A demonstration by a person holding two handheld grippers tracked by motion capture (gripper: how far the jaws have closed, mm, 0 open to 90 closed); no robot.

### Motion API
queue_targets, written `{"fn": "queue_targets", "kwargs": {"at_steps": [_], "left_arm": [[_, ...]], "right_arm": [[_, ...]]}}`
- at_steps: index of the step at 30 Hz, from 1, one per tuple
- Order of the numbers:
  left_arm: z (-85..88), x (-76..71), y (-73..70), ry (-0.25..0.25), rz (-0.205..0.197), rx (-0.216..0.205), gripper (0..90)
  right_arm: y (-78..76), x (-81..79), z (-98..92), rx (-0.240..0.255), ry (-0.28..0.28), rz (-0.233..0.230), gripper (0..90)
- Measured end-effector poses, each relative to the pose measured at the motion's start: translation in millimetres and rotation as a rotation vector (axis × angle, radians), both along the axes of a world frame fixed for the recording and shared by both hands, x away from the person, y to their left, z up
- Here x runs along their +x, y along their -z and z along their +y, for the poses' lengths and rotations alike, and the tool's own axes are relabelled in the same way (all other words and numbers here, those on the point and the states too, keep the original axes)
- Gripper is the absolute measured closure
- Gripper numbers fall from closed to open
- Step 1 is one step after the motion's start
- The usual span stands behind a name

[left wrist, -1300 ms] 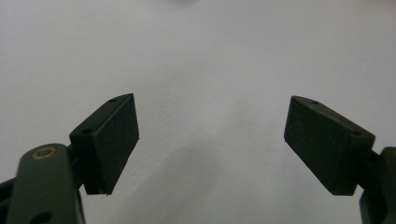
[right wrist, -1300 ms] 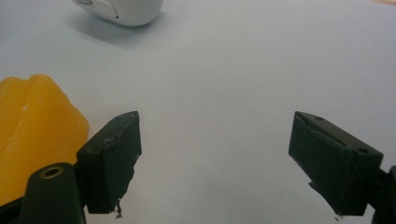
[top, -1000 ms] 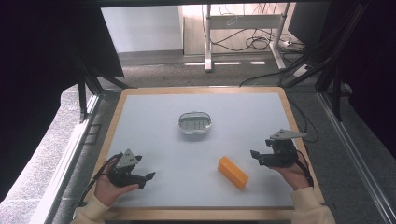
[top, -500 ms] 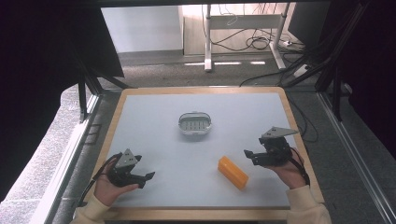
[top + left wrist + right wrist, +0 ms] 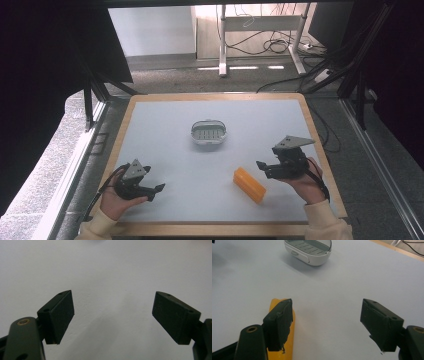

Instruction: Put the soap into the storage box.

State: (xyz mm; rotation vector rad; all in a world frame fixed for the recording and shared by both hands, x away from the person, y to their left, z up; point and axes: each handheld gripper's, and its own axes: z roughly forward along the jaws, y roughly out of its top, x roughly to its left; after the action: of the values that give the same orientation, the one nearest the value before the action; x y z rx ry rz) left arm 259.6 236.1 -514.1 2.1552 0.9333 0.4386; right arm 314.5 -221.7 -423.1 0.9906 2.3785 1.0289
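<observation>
— Where is the soap?
— Your orange bar (image 5: pixel 249 185) lies flat, near the table's (image 5: pixel 150 130) front edge, just beside your right gripper (image 5: pixel 263 168), whose jaws stand apart, empty.
— And the left?
— Your left gripper (image 5: pixel 156 189) is also spread, over bare surface. The white dish (image 5: pixel 208 132) sits mid-table, well apart.

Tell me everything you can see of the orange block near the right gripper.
The orange block is a long, flat-sided bar with rounded edges, plain orange-yellow, smooth and matte like soap or plastic. It lies flat on the grey table top, angled diagonally, toward the near right side, nearer the person than the white slotted dish. Nothing touches it but the table. The right gripper hovers open just beside it; in the right gripper view one jaw overlaps the block without gripping it.
</observation>
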Motion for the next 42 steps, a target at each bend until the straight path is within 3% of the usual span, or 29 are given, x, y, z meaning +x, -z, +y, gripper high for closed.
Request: {"fn": "queue_targets", "kwargs": {"at_steps": [7,15,25,34,42], "left_arm": [[0.0,0.0,0.2,-0.002,0.000,0.000,17.9],[-0.6,0.4,1.0,-0.002,0.005,0.002,17.9],[-0.6,0.1,0.6,0.000,0.003,-0.004,18.1],[-0.2,-0.2,0.2,0.008,0.005,0.006,18.1],[0.1,-0.6,-0.1,0.011,0.004,0.006,18.1]], "right_arm": [[-2.8,-5.0,8.7,-0.013,-0.013,-0.025,28.4],[-8.1,-12.3,23.0,-0.029,-0.062,-0.003,29.3],[0.0,-12.8,37.9,-0.057,-0.090,0.069,29.7],[13.1,-10.9,52.0,-0.122,-0.089,0.156,28.9],[23.9,-10.1,58.9,-0.170,-0.101,0.202,30.8]]}}
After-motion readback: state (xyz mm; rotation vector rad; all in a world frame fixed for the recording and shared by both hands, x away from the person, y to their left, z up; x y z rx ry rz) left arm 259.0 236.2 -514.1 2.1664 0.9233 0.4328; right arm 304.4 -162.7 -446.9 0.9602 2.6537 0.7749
